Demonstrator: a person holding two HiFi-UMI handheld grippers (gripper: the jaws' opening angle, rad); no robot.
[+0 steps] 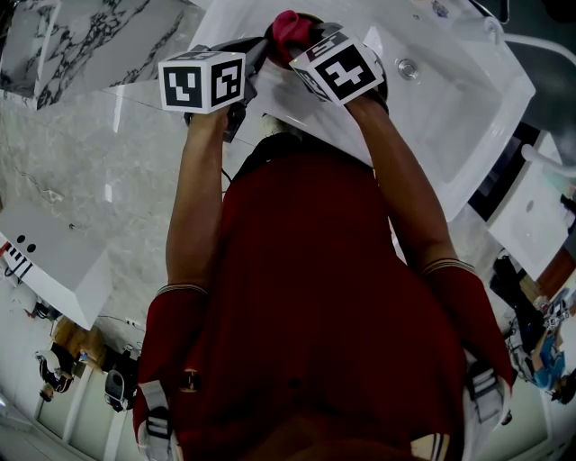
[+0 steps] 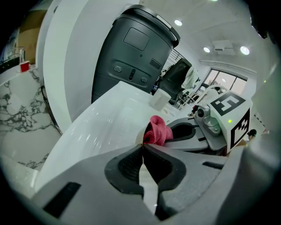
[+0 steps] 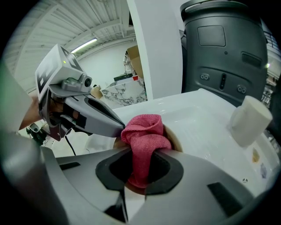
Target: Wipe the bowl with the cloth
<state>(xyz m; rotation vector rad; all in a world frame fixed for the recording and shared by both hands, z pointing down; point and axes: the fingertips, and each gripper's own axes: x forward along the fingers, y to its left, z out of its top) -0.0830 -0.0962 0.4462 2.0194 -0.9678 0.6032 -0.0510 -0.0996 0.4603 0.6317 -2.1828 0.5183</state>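
Observation:
My right gripper [image 3: 140,154] is shut on a bunched pink cloth [image 3: 144,135], which stands up out of its jaws. The cloth [image 1: 290,25] shows at the top of the head view, between the two marker cubes. Behind the cloth a tan curved edge of the bowl [image 3: 176,141] peeks out; the rest of the bowl is hidden. My left gripper [image 2: 142,148] has its jaws closed with the tips touching, apparently on the bowl's rim, right beside the cloth [image 2: 156,131]. In the right gripper view, the left gripper [image 3: 115,128] reaches the cloth from the left. Both grippers are held over a white sink [image 1: 454,99].
A tall dark grey bin [image 3: 224,52] stands behind the sink. A white cylinder [image 3: 250,119] stands on the sink's surface at the right. The drain [image 1: 408,66] lies to the right of the grippers. A marble counter [image 1: 90,36] is at the far left.

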